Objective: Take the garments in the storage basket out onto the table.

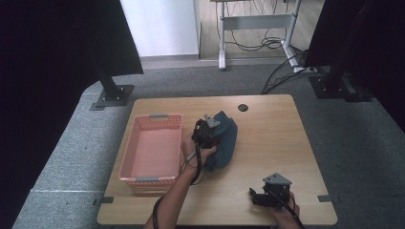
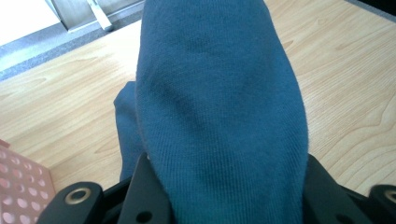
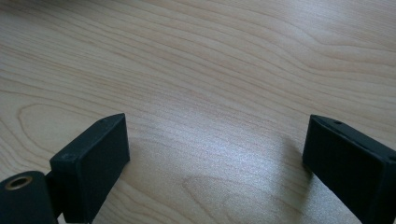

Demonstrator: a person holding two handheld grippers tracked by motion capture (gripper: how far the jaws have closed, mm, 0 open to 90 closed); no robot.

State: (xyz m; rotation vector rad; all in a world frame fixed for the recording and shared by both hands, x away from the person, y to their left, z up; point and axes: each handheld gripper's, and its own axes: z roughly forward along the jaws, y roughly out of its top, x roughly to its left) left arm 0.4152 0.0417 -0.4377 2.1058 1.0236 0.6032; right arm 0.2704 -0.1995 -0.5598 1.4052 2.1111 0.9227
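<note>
The right gripper (image 1: pixel 260 196), jaws spread wide and empty, rests on the wooden table (image 1: pixel 272 138), well apart from the pink basket (image 1: pixel 153 149); the left gripper (image 1: pixel 210 131) is clamped on the blue cloth (image 1: pixel 225 143) just beside that basket

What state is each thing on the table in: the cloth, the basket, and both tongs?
Dark teal cloth: bunched, clamped at one end, the rest resting on the table.
Pink basket: upright, empty, left of the cloth.
Left tongs: shut on the cloth.
Right tongs: open, nothing between the jaws, over bare wooden table.
</note>
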